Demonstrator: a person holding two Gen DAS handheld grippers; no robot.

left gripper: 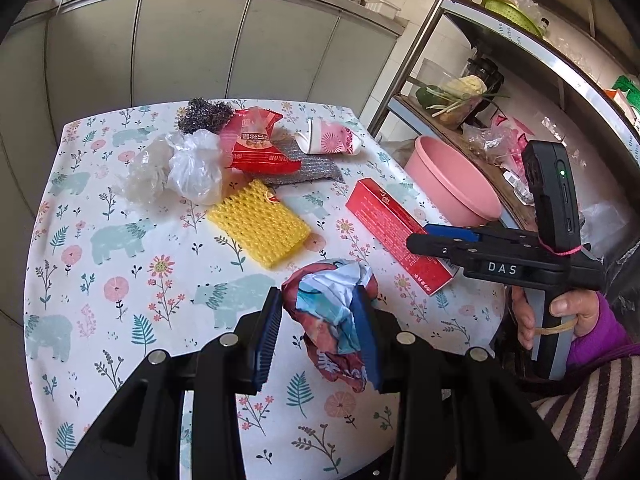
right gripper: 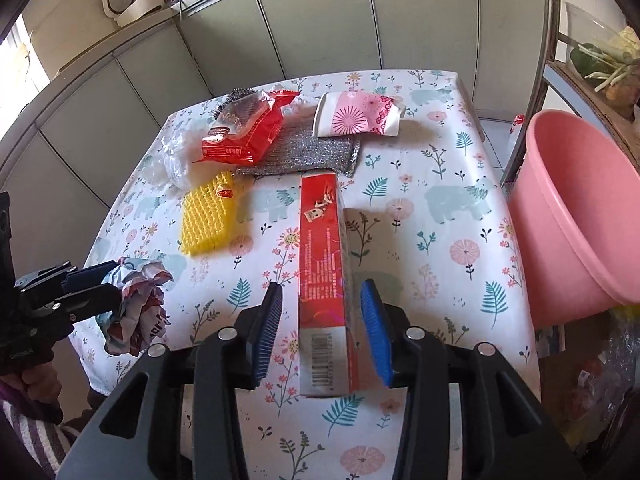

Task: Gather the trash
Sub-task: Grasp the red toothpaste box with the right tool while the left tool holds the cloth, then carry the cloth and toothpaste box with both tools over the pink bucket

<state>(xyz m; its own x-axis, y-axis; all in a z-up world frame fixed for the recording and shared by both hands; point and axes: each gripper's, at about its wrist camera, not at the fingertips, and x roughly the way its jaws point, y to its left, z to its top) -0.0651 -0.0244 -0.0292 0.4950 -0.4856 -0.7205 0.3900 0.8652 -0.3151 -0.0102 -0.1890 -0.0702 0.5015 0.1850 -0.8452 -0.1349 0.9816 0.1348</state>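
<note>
My left gripper [left gripper: 320,320] is shut on a crumpled red, white and teal wrapper [left gripper: 332,316] near the table's front edge; it also shows in the right wrist view [right gripper: 136,304]. My right gripper [right gripper: 322,320] is open, its pads either side of a long red box [right gripper: 322,272] lying on the table without touching it. The box also shows in the left wrist view [left gripper: 396,236]. Further back lie a red snack bag [right gripper: 244,132], a crushed pink paper cup [right gripper: 356,116] and clear plastic bags [left gripper: 180,168].
A pink basin [right gripper: 580,216] stands off the table's right edge, under a metal shelf rack [left gripper: 500,92]. A yellow sponge [left gripper: 260,224], a silver scouring cloth [right gripper: 304,152] and a steel wool ball [left gripper: 204,114] lie on the floral tablecloth [left gripper: 120,240].
</note>
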